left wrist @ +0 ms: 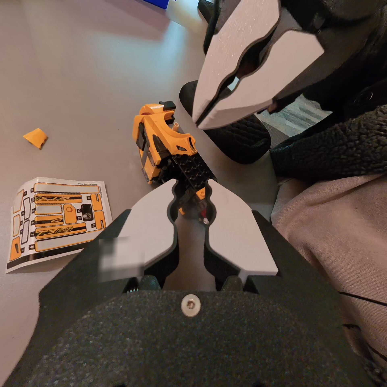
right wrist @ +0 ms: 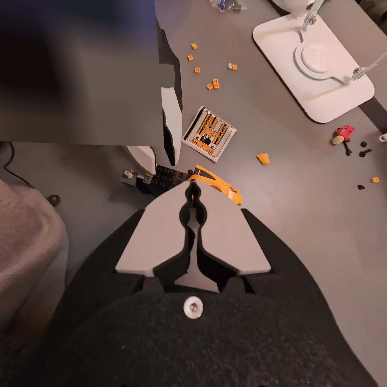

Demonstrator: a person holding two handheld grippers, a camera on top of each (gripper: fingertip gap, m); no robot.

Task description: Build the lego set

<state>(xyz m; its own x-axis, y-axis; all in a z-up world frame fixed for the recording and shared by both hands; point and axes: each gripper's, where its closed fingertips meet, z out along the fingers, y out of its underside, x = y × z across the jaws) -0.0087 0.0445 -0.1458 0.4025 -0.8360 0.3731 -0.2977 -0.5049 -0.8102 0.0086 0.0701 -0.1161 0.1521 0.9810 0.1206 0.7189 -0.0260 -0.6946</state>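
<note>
On the grey desk (right wrist: pixel 293 209) I see my left hand-held gripper (left wrist: pixel 191 184) pinching the black chassis end of the yellow-and-black brick car (left wrist: pixel 159 142) near the desk's near edge, my right hand-held gripper (left wrist: pixel 198 124) pressed together just above its yellow body, a sticker sheet (left wrist: pixel 58 219) beside it and small yellow bricks (right wrist: pixel 212 83) farther in.

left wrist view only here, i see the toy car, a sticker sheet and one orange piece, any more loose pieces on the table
observer: Yes. The right wrist view shows small orange bricks scattered beyond the sticker sheet.
operator: anything not orange
observer: A red brick piece lies farther right, with small dark bits beside it.
operator: anything big out there
observer: A flat white stand base sits beyond the red piece.
</note>
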